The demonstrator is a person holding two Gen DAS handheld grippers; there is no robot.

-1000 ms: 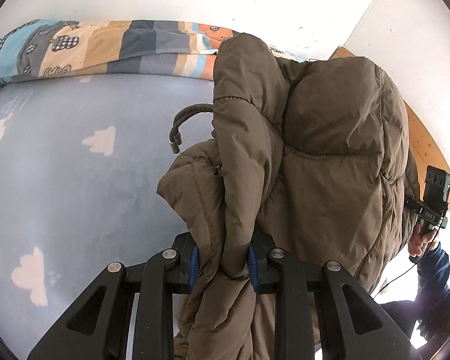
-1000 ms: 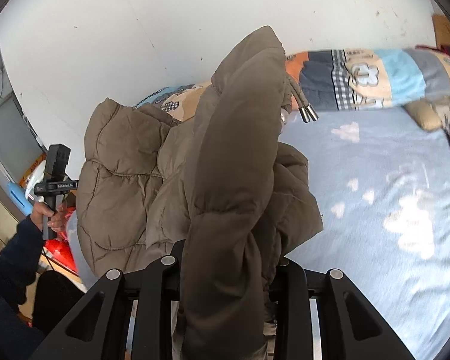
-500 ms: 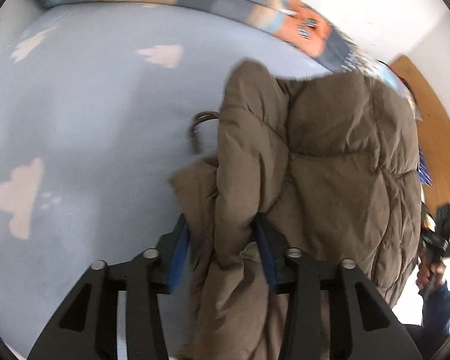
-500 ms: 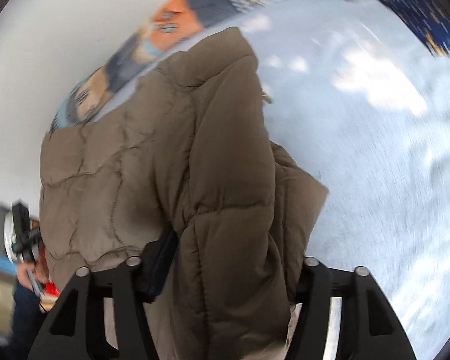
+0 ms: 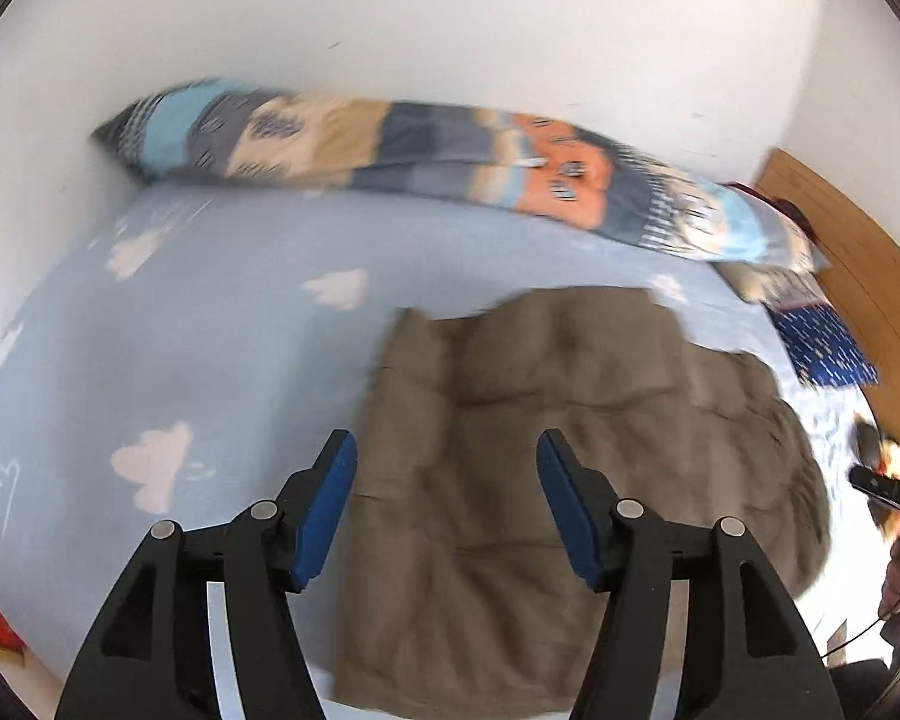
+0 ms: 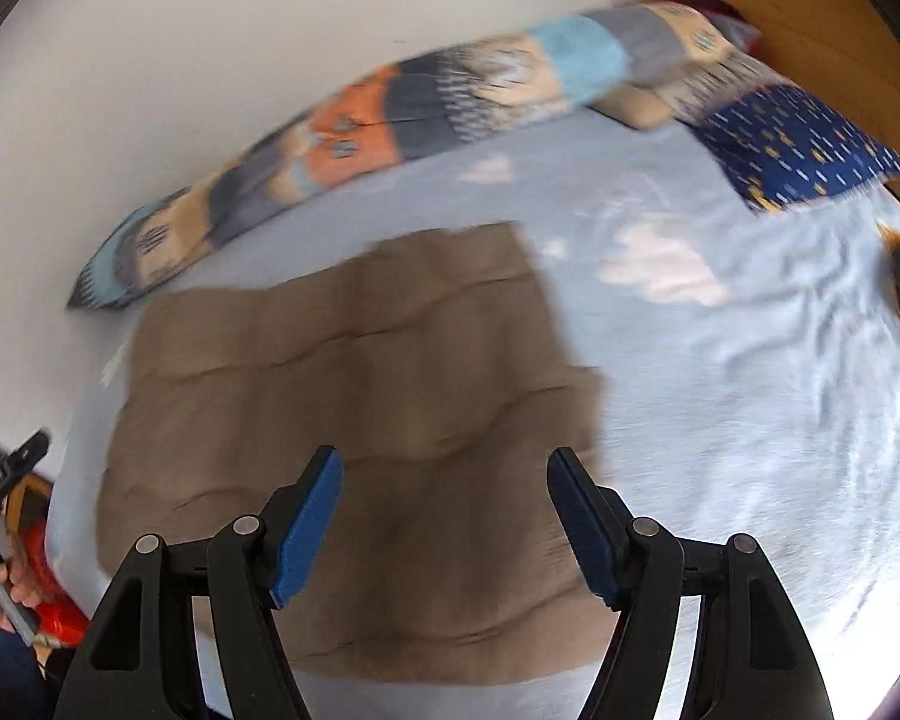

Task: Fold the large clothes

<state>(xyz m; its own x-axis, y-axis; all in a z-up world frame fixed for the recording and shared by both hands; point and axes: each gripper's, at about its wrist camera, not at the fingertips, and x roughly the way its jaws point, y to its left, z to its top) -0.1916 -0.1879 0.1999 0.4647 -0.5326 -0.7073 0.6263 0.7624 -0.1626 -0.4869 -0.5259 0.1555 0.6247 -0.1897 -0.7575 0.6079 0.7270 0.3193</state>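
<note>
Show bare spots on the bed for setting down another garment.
Free: blue sheet between the brown jacket and the wall, below the long patchwork pillow; also sheet beyond the jacket's other edge. Crowded: headboard corner with the navy cushion.

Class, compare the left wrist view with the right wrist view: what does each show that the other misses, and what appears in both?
Only the left wrist view shows the left gripper, jaws opening with nothing between them. Only the right wrist view shows the right gripper, also opening and empty. Both show the brown puffer jacket lying on the cloud-print sheet, the patchwork pillow, the blue dashed cushion and the wooden headboard.
</note>
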